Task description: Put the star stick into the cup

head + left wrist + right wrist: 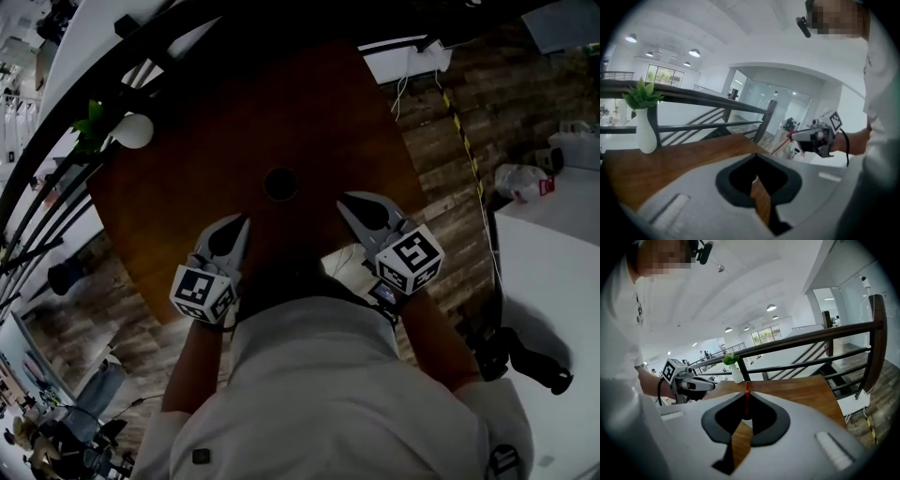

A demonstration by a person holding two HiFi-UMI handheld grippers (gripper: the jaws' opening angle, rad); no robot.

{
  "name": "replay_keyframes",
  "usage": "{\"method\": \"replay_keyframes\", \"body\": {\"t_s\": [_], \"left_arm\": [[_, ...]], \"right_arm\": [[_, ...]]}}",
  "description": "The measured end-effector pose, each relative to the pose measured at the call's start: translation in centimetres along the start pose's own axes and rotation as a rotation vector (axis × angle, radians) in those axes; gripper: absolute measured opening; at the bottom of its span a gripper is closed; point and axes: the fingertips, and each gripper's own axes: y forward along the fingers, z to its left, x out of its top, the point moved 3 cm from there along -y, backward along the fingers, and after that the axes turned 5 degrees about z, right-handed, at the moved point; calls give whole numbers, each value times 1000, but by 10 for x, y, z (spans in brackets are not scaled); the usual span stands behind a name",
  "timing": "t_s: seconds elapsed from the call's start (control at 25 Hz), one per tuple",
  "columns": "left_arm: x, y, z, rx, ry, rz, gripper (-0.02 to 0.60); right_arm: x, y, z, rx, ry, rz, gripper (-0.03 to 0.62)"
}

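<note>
A thin red stick [746, 401] stands upright between the tips of my right gripper [746, 393], which is shut on it; its star end does not show. From the left gripper view, the same red stick [780, 144] slants down out of the right gripper [813, 137]. The dark round cup [280, 184] sits mid-table, just beyond both grippers. My right gripper [347, 201] is near the cup's right side. My left gripper [242, 221] is at the cup's near left, shut and empty.
The brown wooden table [197, 159] carries a white vase with a green plant [131, 129] at its far left corner. A dark railing [820, 336] runs behind the table. A white table [553, 281] stands to the right, across plank flooring.
</note>
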Motion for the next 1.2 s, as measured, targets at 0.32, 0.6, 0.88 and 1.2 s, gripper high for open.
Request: {"method": "replay_keyframes", "body": {"t_s": [0.32, 0.6, 0.88, 1.2], "left_arm": [[-9, 18, 33, -32, -33, 32, 3], [-11, 27, 49, -47, -44, 47, 3], [-18, 33, 53, -56, -59, 57, 3], [-18, 39, 53, -74, -84, 56, 3]], "right_arm": [[-18, 42, -11, -17, 20, 77, 26], [-28, 68, -16, -11, 17, 117, 26], [-38, 81, -19, -2, 24, 142, 26], [-42, 88, -20, 4, 32, 158, 54]]}}
